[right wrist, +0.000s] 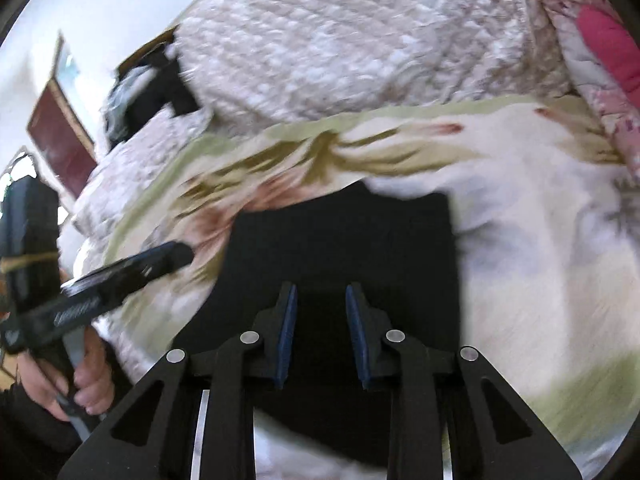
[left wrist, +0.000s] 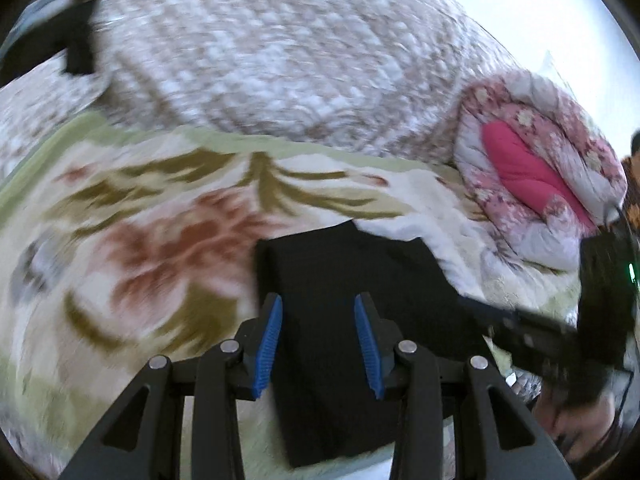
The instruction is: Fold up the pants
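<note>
The black pants [left wrist: 344,280] lie folded into a compact rectangle on a floral blanket [left wrist: 140,220]; they also show in the right wrist view [right wrist: 340,240]. My left gripper [left wrist: 319,300] is open and empty, hovering over the near part of the pants. My right gripper [right wrist: 321,290] is open and empty, also over the pants. The right gripper's body shows at the right of the left wrist view [left wrist: 532,332]. The left gripper's body shows at the left of the right wrist view [right wrist: 120,276], held by a hand [right wrist: 84,384].
A quilted beige bedspread [left wrist: 280,52] covers the bed beyond the floral blanket [right wrist: 540,260]. A rolled pink floral duvet [left wrist: 540,160] lies at the right. A dark garment [right wrist: 148,92] sits at the far left. Both views are motion-blurred.
</note>
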A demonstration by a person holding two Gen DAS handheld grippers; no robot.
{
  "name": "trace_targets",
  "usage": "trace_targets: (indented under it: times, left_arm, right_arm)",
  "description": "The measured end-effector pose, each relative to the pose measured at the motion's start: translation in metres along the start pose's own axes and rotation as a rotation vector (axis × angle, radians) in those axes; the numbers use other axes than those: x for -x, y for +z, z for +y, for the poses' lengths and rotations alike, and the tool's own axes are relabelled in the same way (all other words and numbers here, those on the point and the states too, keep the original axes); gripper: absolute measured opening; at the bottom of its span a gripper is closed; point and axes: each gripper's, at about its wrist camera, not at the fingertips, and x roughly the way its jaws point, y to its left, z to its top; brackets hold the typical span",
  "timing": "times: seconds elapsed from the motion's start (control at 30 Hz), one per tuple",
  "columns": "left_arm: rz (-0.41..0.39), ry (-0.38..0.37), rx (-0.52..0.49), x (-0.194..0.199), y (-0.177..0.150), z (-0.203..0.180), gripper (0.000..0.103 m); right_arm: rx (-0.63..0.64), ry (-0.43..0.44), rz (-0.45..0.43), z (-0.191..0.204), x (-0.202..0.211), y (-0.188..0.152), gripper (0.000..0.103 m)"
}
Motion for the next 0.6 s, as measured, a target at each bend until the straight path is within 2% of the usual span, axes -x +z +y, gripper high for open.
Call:
trace_targets:
  times: [0.13, 0.27, 0.33, 0.37, 0.4, 0.43, 0.5, 0.6]
  left_arm:
    - [0.032, -0.016, -0.079, -0.036, 0.017, -0.013, 0.04]
    - [0.093, 0.012, -0.09, -0.072, 0.014, -0.006, 0.04]
    - [0.076, 0.019, -0.106, -0.077, 0.007, -0.003, 0.04]
    - [0.063, 0.03, -0.124, -0.078, 0.005, -0.004, 0.04]
    - [0.059, 0.038, -0.138, -0.08, 0.004, -0.004, 0.041]
    - [0.055, 0.037, -0.14, -0.08, 0.004, -0.002, 0.042]
    - [0.051, 0.023, -0.126, -0.081, 0.004, 0.002, 0.043]
    - [0.048, 0.014, -0.12, -0.083, 0.005, 0.005, 0.044]
  right_arm:
    - [0.015, -0.027, 0.048, -0.025, -0.022, 0.021, 0.027]
    - [0.014, -0.032, 0.109, -0.04, -0.057, 0.029, 0.027]
    - [0.012, -0.07, 0.104, -0.049, -0.065, 0.027, 0.014]
    - [0.005, -0.076, 0.089, -0.054, -0.067, 0.029, 0.013]
    - [-0.011, -0.098, 0.083, -0.059, -0.068, 0.031, 0.003]
    - [-0.023, -0.121, 0.079, -0.064, -0.07, 0.031, 0.0]
    - [-0.051, -0.105, 0.066, -0.071, -0.07, 0.03, 0.0]
    - [-0.026, -0.123, 0.05, -0.065, -0.067, 0.03, 0.0]
